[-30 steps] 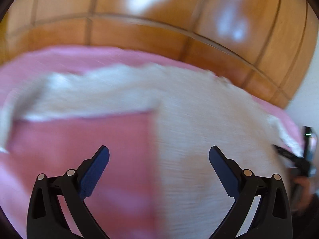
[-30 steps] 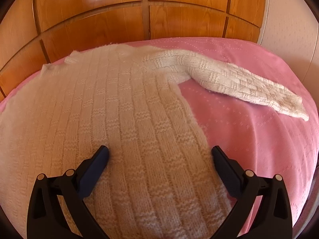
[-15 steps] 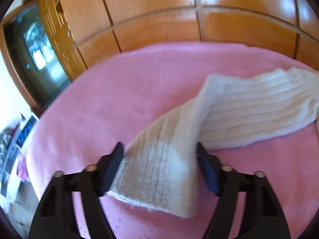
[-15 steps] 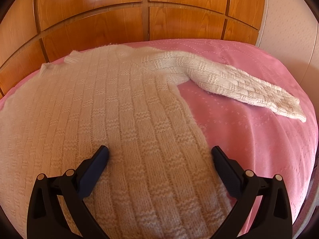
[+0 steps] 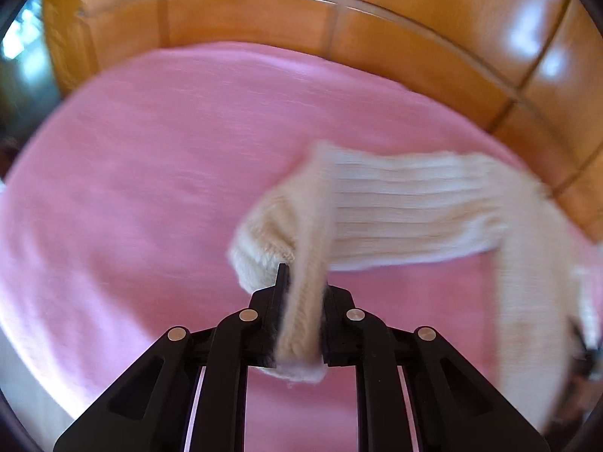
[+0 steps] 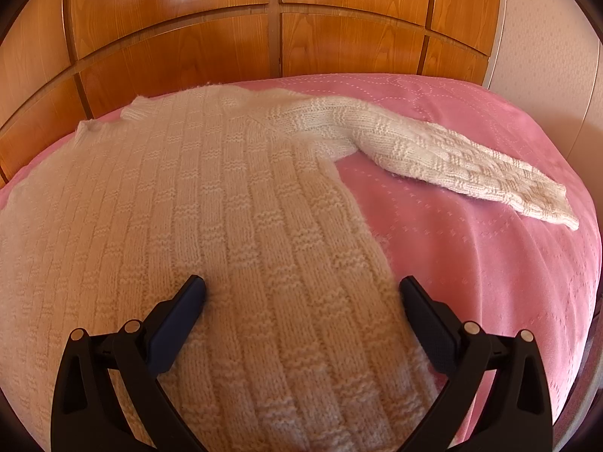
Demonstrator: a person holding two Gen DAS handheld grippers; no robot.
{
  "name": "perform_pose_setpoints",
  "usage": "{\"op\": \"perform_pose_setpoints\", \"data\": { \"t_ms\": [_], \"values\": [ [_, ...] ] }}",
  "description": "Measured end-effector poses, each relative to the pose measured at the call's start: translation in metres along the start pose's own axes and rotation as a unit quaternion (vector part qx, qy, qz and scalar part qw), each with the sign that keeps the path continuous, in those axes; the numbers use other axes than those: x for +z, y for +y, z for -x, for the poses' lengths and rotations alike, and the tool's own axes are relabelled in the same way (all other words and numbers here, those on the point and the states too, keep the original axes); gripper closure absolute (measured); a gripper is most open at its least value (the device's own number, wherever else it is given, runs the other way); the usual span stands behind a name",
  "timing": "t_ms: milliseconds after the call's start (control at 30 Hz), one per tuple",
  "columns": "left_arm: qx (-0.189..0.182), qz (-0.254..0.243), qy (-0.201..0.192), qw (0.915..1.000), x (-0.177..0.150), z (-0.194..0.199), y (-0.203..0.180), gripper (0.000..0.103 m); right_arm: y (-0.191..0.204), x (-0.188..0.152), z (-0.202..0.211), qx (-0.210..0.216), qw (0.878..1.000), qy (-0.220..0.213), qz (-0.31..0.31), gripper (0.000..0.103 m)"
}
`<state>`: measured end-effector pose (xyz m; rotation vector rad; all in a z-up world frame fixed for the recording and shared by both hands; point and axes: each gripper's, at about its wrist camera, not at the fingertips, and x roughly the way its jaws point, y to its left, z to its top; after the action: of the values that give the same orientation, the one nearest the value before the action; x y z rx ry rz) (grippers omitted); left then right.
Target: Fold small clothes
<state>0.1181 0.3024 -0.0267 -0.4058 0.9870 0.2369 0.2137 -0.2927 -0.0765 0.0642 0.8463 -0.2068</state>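
Observation:
A cream knitted sweater (image 6: 211,203) lies flat on a pink bedspread (image 6: 471,248). Its right sleeve (image 6: 452,162) stretches out to the right. In the left wrist view my left gripper (image 5: 299,301) is shut on the cuff end of the left sleeve (image 5: 395,211) and holds it lifted off the bed, the sleeve trailing back to the right. My right gripper (image 6: 301,301) is open and rests on the sweater body near its right side edge, with nothing between its fingers.
A glossy wooden headboard (image 6: 279,30) runs along the far edge of the bed. A pale wall (image 6: 546,37) is at the right. The pink bedspread (image 5: 150,188) spreads to the left of the lifted sleeve. A dark doorway area (image 5: 22,75) is at far left.
My left gripper has closed on the left sleeve's cuff, which lay between its open fingers half a second ago, and has lifted it. The right gripper has not moved.

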Motion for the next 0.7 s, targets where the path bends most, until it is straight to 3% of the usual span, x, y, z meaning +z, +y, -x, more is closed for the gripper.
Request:
{"op": "perform_pose_setpoints", "data": {
  "t_ms": [133,233,533,700],
  "values": [
    [-0.103,-0.021,0.028,0.994,0.023,0.015,-0.047,0.091,0.0,0.0,0.0,0.001,1.0,0.0,-0.001,0.002],
    [-0.144,-0.035,0.03,0.9885,0.04,0.024,-0.082,0.091,-0.001,0.0,0.001,0.002,1.0,0.0,-0.003,0.002],
    [-0.18,-0.114,0.023,0.9767,0.083,0.016,-0.215,0.091,-0.002,0.0,0.001,0.005,1.0,-0.001,-0.007,0.002],
    [-0.195,-0.153,0.028,0.9683,0.082,0.007,-0.274,0.091,-0.002,0.0,0.001,0.005,1.0,-0.001,-0.008,0.002]
  ]
}}
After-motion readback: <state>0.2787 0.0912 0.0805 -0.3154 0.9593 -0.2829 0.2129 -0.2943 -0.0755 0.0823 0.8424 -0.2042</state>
